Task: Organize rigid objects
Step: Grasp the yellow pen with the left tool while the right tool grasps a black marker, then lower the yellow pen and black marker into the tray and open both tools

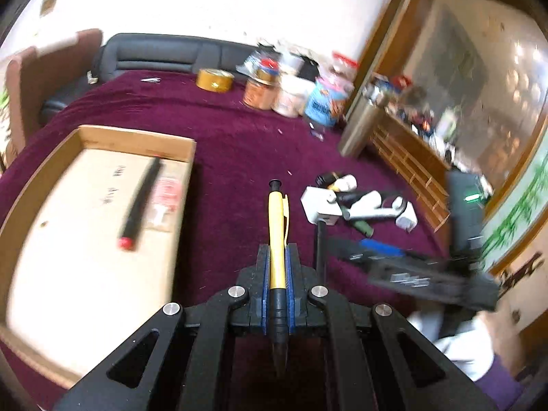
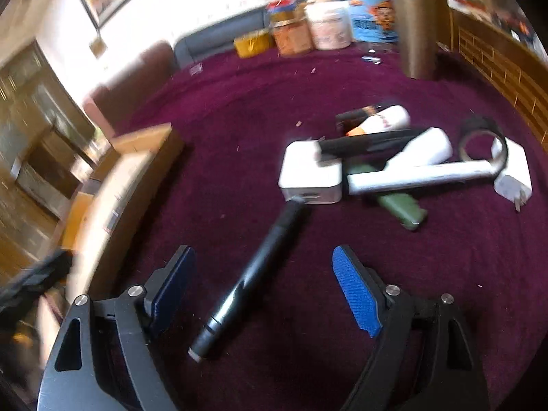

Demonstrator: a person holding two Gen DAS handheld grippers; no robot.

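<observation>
Purple cloth (image 1: 239, 144) carried a wooden tray (image 1: 137, 137) holding a black marker (image 1: 140, 202). Left gripper (image 1: 277, 263) was clamped on a yellow pen (image 1: 276, 239) beside the tray. Right gripper (image 2: 263, 267) jaws stood apart around a black pen (image 2: 253, 274) lying on the cloth.

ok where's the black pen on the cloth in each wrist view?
Left wrist: black pen right of centre, a thin upright sliver beside the left gripper, below the white square adapter.
Right wrist: black pen lower centre, diagonal between the right gripper's open pads.
Shared landmark: white square adapter.

Yellow pen (image 1: 277, 236) clamped, pointing forward
</observation>
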